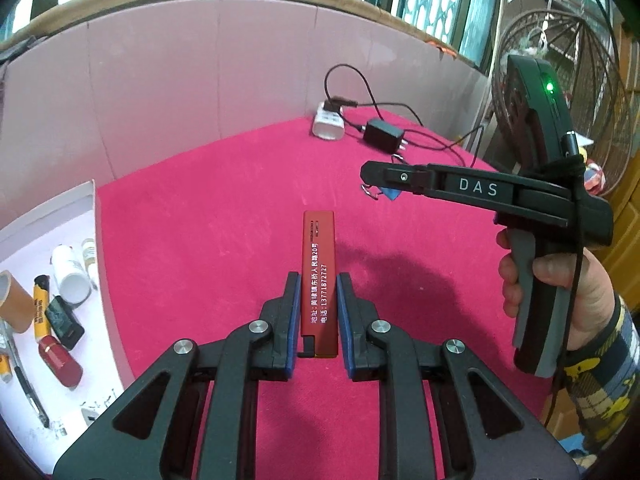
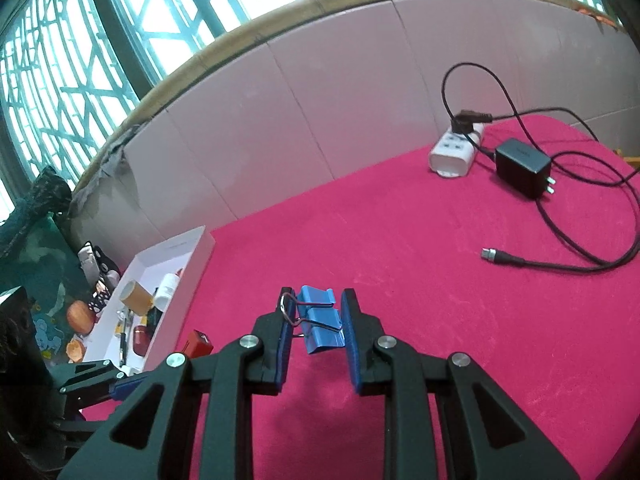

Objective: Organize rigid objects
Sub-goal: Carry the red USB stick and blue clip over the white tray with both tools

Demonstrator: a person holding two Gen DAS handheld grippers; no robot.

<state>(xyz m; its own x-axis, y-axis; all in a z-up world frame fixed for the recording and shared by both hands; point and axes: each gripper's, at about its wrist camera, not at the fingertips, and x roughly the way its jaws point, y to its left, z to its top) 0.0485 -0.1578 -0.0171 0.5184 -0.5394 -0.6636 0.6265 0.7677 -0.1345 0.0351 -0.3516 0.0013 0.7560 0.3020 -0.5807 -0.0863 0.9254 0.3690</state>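
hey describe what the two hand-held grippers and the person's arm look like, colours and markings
Both are black linkage frames with silver pivot screws and blue finger pads. The right hand-held gripper reads DAS in white, has a grey-black pistol handle, black cable and green light. The right hand shows a navy-yellow patterned sleeve.

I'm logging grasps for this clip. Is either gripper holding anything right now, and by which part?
Nothing is clamped. The left gripper straddles the red lighter's near half; the right gripper straddles the blue binder clip. Both jaws look open.

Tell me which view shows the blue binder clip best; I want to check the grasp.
The right wrist view: the blue metal binder clip sits whole between the open right gripper. The left wrist view shows only a blue sliver below that gripper.
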